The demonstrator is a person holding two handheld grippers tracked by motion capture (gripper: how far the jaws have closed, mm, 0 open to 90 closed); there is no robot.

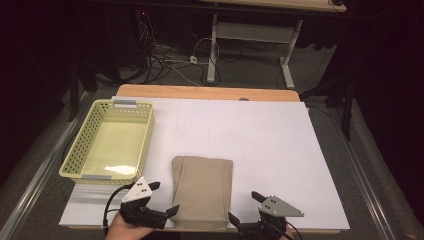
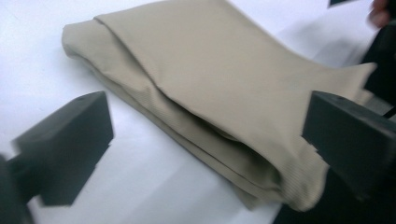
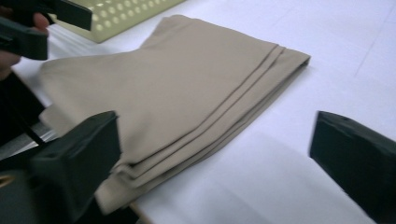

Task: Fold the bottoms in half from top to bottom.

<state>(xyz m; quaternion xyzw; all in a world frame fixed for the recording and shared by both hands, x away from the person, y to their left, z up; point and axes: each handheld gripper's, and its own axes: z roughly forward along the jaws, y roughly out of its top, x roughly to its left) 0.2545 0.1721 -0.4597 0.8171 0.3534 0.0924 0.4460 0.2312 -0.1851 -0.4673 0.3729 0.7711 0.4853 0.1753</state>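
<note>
On a wooden table (image 1: pixel 210 93) covered by a white sheet (image 1: pixel 270 145) faintly ruled in squares, a folded beige cloth (image 1: pixel 202 192) lies flat at the near edge, between the two grippers. Its weave is fine and matte, folded into several layers whose stacked edges show along one side in the right gripper view. Beyond the table the room is dark, with grey carpet, a tangle of cables (image 1: pixel 165 57) and the white metal legs of another desk (image 1: pixel 250 47).

To the cloth's left stands a pale yellow plastic basket (image 1: pixel 145 135), rectangular, its walls pierced with rows of small holes.

Beside the cloth's near left corner, the left gripper (image 1: pixel 166 198) has its black block-shaped jaws spread wide, pinching nothing; in its own view the cloth's corner lies between them, untouched. Just off the near right corner, the right gripper (image 1: pixel 246 206) is likewise spread wide and empty. Nothing lies between cloth and basket.
</note>
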